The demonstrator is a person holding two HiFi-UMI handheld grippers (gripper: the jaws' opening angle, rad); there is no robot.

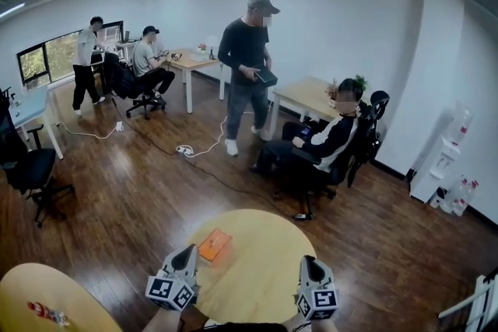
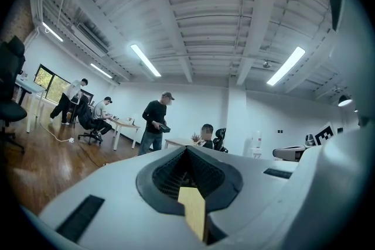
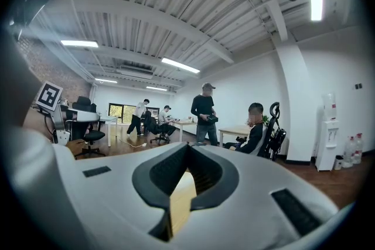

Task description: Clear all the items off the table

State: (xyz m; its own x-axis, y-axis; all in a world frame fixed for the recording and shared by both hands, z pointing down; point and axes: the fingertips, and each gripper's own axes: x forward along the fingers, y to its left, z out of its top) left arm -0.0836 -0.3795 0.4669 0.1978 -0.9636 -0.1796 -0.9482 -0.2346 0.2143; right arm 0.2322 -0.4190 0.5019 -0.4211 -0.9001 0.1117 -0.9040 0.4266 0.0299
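An orange box (image 1: 215,245) lies on the left part of a round wooden table (image 1: 264,276) at the bottom of the head view. My left gripper (image 1: 187,251) hovers at the table's near left edge, just left of the box and apart from it. Over the near right edge is my right gripper (image 1: 309,260). Both are shut with nothing between the jaws. In the left gripper view the left gripper (image 2: 187,149) points level across the room; the box is hidden there. The right gripper (image 3: 187,146) looks the same way, and a strip of tabletop (image 3: 181,196) shows through its jaws.
A second round table (image 1: 39,295) at lower left bears a small red item (image 1: 47,312). Beyond my table a person sits in an office chair (image 1: 331,140) and another stands (image 1: 247,74). A cable (image 1: 187,150) runs over the wooden floor. A black chair (image 1: 31,171) stands at the left.
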